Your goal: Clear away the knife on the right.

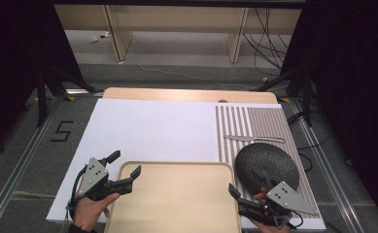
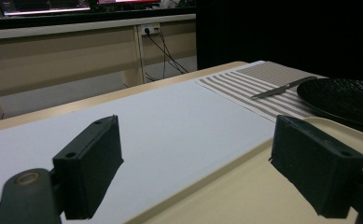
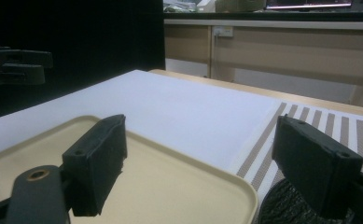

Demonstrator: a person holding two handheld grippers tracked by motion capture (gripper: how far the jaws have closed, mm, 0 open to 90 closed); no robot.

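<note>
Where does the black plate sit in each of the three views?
High view: black plate at lower right, on the striped placemat, just right of the beige tray.
Left gripper view: at the right edge, beyond the tray.
Right gripper view: bottom right, behind the right-hand jaw.
Shared landmark: the tray.

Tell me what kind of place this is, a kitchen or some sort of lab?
Probably a lab or recording workspace, not a kitchen. The table stands between black curtains, loose cables trail across the floor, and a taped number five marks the station.
</note>
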